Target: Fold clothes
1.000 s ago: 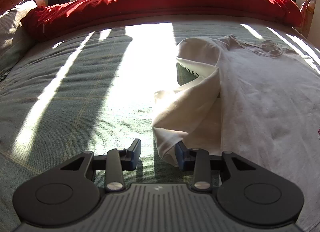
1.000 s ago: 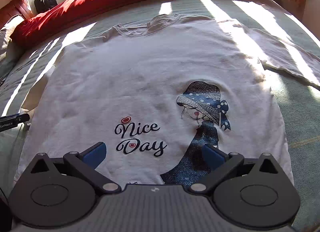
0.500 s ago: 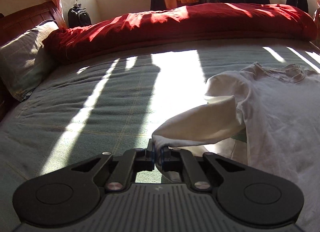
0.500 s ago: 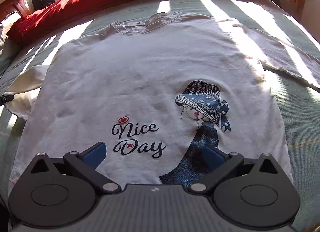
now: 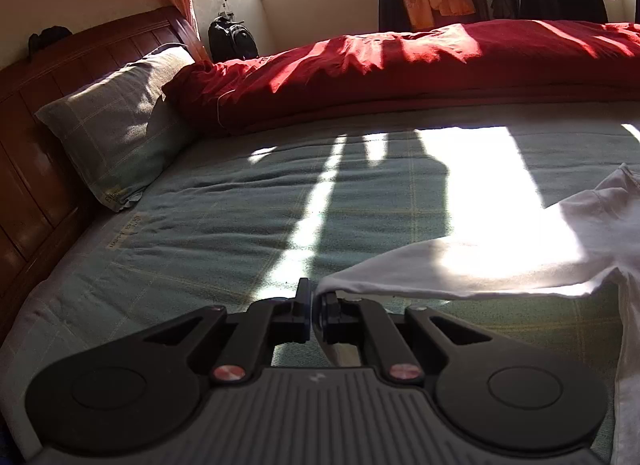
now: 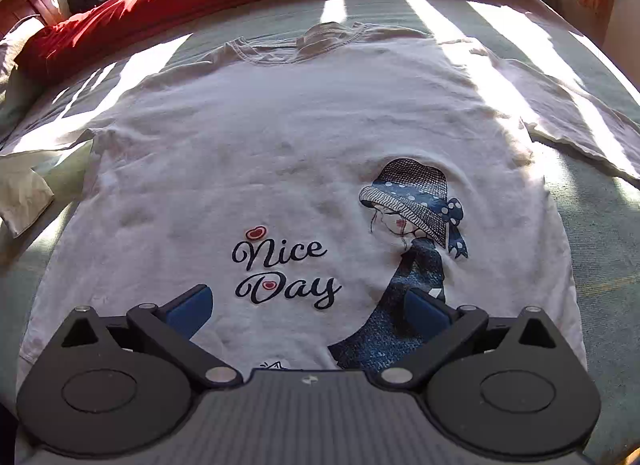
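While a red duvet (image 5: 420, 65) and pillow (image 5: 116, 133) edge the bed, the left gripper (image 5: 316, 313) pinches the white T-shirt's (image 6: 280, 137) sleeve (image 5: 460, 269); the right gripper (image 6: 308, 309) hovers spread, hiding its hem.

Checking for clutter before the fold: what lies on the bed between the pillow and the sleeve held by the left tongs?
Nothing: in the left wrist view only bare green bedsheet lies between pillow and sleeve.

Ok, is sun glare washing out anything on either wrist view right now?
Left wrist view: sunlight blows out the sleeve pinched in the left tool. Right wrist view: bright stripes cross the T-shirt, but its print stays readable above the open right tool.
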Demonstrator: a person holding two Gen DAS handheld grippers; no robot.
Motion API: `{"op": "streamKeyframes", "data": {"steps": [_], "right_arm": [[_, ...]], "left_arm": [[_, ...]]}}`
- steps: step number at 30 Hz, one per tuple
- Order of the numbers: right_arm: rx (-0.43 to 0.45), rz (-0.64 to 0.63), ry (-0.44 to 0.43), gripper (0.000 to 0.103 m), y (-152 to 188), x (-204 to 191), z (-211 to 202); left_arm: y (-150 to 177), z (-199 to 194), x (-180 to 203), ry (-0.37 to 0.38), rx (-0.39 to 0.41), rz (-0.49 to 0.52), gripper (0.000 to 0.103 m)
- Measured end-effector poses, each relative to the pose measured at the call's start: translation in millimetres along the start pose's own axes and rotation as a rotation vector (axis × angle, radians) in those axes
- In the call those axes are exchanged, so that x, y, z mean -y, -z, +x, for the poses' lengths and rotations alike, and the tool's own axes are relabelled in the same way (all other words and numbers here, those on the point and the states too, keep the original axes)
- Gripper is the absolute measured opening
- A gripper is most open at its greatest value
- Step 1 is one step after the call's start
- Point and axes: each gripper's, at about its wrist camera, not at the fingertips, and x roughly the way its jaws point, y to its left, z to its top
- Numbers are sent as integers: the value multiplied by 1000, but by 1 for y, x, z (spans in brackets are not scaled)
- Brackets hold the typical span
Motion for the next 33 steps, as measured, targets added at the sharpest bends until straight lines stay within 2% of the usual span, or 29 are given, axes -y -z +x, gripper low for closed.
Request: {"op": "streamKeyframes", "data": {"steps": [4, 8, 11, 14, 18, 23, 28, 31, 33], "right_arm": [[-1, 0, 7, 103, 1, -1, 0], [-13, -3, 6, 103, 2, -3, 4], [-18, -6, -2, 103, 3, -6, 7], [-27, -23, -9, 103, 5, -11, 8], [-30, -26, -7, 103, 6, -9, 8], [-26, -12, -2, 103, 6, -3, 7], [-25, -4, 0, 103, 7, 0, 7], [-27, -8, -1, 103, 7, -2, 6], [-23, -13, -4, 103, 7, -5, 4]], "left_arm": [[0, -9, 5, 8, 27, 0, 2], [-6, -30, 33, 55, 112, 80, 3], [-9, -46, 65, 132, 163, 146, 3], [-8, -56, 98, 200, 180, 198, 3], [7, -64, 146, 291, 180, 295, 8], [34, -68, 183, 337, 153, 413, 11], [52, -74, 185, 351, 96, 443, 13], [63, -88, 175, 385, 74, 440, 32], [69, -101, 163, 412, 74, 431, 36]]}}
